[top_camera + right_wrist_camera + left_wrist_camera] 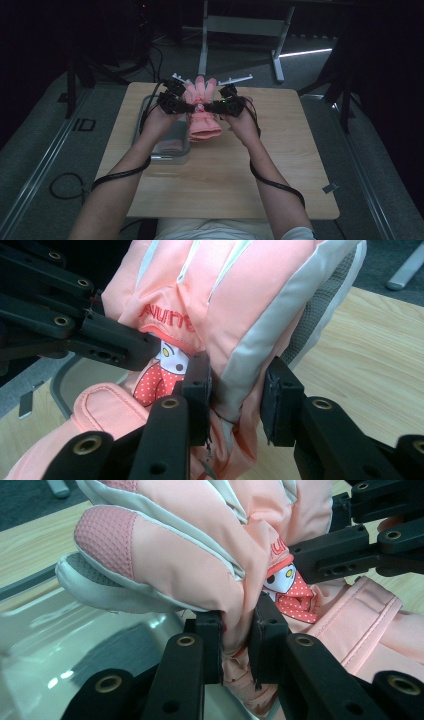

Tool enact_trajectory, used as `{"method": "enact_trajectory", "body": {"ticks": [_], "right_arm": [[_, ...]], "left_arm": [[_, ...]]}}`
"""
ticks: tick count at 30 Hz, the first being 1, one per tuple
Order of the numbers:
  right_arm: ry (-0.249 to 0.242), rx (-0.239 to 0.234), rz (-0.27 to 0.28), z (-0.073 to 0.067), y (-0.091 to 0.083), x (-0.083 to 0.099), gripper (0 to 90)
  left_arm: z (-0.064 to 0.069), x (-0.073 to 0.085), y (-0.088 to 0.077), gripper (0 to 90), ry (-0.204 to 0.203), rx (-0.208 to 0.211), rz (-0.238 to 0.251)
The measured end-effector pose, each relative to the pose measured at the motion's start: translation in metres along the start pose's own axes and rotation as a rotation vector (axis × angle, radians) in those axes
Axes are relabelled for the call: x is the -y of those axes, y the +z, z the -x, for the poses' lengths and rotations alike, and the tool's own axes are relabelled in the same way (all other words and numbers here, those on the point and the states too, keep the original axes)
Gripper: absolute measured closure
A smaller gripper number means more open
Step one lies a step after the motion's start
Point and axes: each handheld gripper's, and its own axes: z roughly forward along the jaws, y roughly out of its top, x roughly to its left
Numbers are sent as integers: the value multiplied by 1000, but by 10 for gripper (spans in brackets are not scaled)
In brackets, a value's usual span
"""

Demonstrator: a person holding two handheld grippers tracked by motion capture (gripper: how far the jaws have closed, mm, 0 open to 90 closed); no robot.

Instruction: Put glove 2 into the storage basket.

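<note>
A pink padded glove (202, 112) with white trim and a cartoon patch hangs above the far middle of the wooden table (280, 165), fingers pointing away, cuff toward me. My left gripper (189, 106) is shut on its left side. In the left gripper view the pads of that gripper (237, 640) pinch a fold of the glove (190, 545) by the wrist. My right gripper (209, 106) grips the opposite side. The right gripper view shows its jaws (237, 395) closed around the glove's (240, 300) grey-white edge, with the left gripper's jaws (115, 345) coming in from the left.
A clear plastic container (165, 145) sits on the table under my left forearm, with something pink inside. White hooked rack pieces (235, 79) lie at the table's far edge. A white metal frame (240, 25) stands on the floor beyond.
</note>
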Motion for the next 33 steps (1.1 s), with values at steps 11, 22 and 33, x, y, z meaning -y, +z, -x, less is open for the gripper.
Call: {"method": "enact_trajectory", "body": {"ticks": [11, 22, 33], "right_arm": [[-36, -42, -29, -27, 34, -20, 685], [-93, -87, -76, -51, 74, -38, 684], [-108, -53, -133, -51, 110, -30, 685]], "left_arm": [[-31, 19, -23, 777, -47, -60, 0], [-63, 43, -35, 776, -107, -105, 4], [-86, 64, -8, 776, -164, -83, -14]]}}
